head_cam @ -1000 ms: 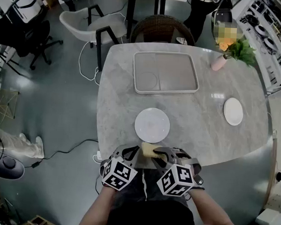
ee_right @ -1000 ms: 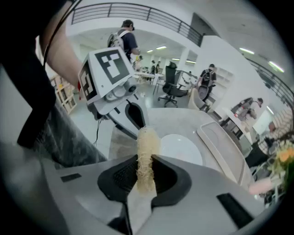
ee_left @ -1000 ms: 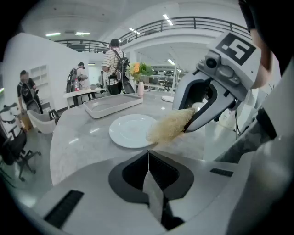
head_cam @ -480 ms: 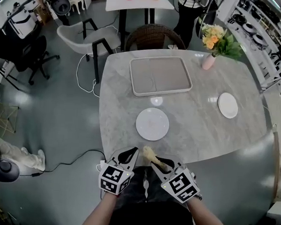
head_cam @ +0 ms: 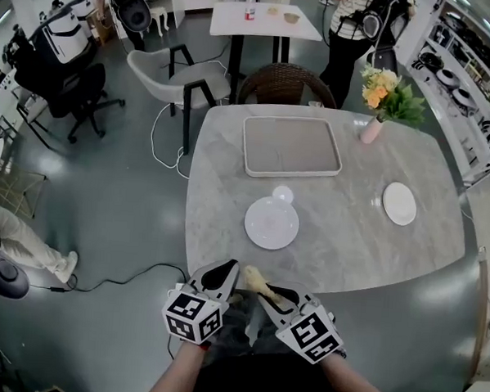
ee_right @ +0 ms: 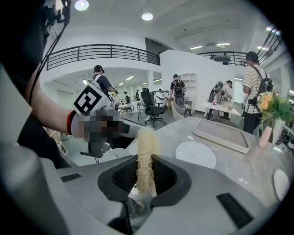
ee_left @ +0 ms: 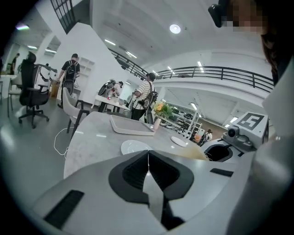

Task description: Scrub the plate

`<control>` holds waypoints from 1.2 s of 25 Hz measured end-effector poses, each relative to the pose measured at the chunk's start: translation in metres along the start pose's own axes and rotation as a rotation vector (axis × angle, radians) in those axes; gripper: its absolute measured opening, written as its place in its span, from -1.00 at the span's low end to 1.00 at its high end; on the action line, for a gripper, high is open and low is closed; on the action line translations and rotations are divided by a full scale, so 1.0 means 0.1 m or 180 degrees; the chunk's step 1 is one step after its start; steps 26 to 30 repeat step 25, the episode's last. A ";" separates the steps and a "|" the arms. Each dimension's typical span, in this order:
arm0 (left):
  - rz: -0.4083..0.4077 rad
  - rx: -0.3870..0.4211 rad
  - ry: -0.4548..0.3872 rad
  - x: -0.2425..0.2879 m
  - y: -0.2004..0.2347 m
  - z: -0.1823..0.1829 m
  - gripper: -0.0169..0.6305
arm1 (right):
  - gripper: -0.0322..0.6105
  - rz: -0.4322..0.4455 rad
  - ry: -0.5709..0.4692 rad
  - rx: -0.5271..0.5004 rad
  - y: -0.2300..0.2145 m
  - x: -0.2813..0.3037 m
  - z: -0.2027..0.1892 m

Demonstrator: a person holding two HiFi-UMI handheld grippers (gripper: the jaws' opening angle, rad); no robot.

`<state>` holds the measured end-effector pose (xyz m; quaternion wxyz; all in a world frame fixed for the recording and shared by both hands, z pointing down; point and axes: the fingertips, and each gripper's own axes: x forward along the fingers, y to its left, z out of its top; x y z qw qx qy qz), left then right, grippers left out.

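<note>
Marble, grey-veined and glossy, tops the rounded table (head_cam: 374,239). A round, smooth white plate (head_cam: 271,223) lies flat towards the near edge, with a rectangular tray (head_cam: 292,147) with rounded corners beyond it. A smaller plate (head_cam: 399,202) and a pink vase (head_cam: 370,129) of flowers sit to the right. The right gripper (head_cam: 262,287), held off the table's near edge, has its jaws pinched on a pale, stringy, fibrous scrubber (ee_right: 146,142) that pokes out past their tips. The left gripper (ee_left: 148,158), just beside it, has its jaws pressed together with nothing between them. Neither touches the plate.
</note>
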<state>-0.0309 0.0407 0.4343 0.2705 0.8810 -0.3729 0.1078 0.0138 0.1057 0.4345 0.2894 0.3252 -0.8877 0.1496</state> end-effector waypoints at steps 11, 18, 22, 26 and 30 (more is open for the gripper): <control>0.0327 -0.0064 -0.0187 -0.19 -0.86 -0.36 -0.91 | -0.66 0.0206 -0.0075 -0.0218 0.01 -0.82 -0.35; 0.0469 0.0029 -0.0229 -0.46 -1.31 -0.57 -0.91 | -0.66 0.0241 -0.0241 -0.0117 0.18 -1.25 -0.54; 0.0490 0.0051 -0.0274 -0.51 -1.49 -0.65 -0.91 | -0.66 0.0281 -0.0312 -0.0140 0.29 -1.40 -0.62; 0.0468 0.0078 -0.0262 -0.51 -1.63 -0.74 -0.91 | -0.66 0.0301 -0.0338 -0.0138 0.34 -1.49 -0.72; 0.0468 0.0078 -0.0262 -0.51 -1.63 -0.74 -0.91 | -0.66 0.0301 -0.0338 -0.0138 0.34 -1.49 -0.72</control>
